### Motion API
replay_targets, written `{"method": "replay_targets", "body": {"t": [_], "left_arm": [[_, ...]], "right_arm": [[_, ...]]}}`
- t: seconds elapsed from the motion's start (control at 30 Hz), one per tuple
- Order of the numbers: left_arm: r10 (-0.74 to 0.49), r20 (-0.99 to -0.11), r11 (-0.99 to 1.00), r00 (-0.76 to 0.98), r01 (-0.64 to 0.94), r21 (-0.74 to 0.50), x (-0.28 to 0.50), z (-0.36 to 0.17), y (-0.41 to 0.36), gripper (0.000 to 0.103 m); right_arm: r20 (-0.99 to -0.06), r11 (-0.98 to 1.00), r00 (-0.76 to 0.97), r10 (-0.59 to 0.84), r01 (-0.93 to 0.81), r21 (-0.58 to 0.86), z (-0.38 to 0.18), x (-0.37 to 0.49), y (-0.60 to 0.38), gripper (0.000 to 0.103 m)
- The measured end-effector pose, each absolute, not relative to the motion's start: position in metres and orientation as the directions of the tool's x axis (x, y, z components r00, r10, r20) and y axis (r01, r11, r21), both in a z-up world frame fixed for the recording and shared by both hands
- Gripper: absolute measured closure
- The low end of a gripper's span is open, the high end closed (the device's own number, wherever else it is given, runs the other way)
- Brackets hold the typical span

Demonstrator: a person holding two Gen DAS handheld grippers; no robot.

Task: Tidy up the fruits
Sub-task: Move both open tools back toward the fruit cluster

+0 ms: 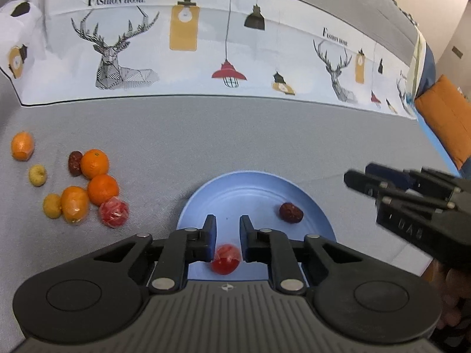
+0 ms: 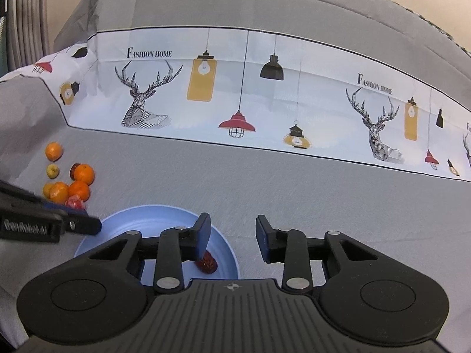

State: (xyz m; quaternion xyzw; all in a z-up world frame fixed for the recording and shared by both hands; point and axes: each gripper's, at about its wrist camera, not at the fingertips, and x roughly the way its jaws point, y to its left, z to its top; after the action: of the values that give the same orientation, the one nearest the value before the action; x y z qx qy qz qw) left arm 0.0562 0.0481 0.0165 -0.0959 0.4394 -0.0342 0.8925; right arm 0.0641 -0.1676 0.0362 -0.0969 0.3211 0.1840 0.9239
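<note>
Left gripper (image 1: 227, 226) spread above red fruit (image 1: 225, 259) on plate (image 1: 309, 200); right gripper (image 2: 233, 232) spread, empty. Lift-off should be made straight up before pile (image 1: 88, 182), left of frame, is approached.

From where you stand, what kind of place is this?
Probably a home living room: a grey tablecloth printed with deer and lamps covers the table, a round light-blue plate sits beside loose oranges, and an orange cushion lies at the far right.

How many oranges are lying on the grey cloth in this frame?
4, all off the blue plate: one far left, one beside the dark date, one just below that, one lower left. None looks hidden.
</note>
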Motion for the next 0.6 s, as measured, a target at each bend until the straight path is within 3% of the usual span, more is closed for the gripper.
{"method": "replay_targets", "body": {"t": [0.17,0.47,0.53,0.6], "left_arm": [[-0.15,-0.767,0.981,0.624,0.0,-0.193,0.057,0.018,0.044,0.085],[-0.061,-0.718,0.987,0.694,-0.067,-0.149,0.049,0.051,0.066,0.085],[-0.069,-0.718,0.972,0.693,-0.114,-0.204,0.053,0.066,0.081,0.085],[-0.12,-0.697,0.924,0.706,-0.176,-0.338,0.061,0.083,0.109,0.085]], "right_arm": [[-0.607,0.919,0.744,0.28,-0.39,-0.054,0.04,0.065,-0.165,0.077],[-0.593,0.925,0.747,0.3,-0.381,-0.012,0.043,0.069,-0.16,0.079],[-0.597,0.923,0.741,0.309,-0.385,0.0,0.043,0.07,-0.158,0.079],[-0.603,0.921,0.731,0.319,-0.39,0.014,0.043,0.07,-0.156,0.079]]}}
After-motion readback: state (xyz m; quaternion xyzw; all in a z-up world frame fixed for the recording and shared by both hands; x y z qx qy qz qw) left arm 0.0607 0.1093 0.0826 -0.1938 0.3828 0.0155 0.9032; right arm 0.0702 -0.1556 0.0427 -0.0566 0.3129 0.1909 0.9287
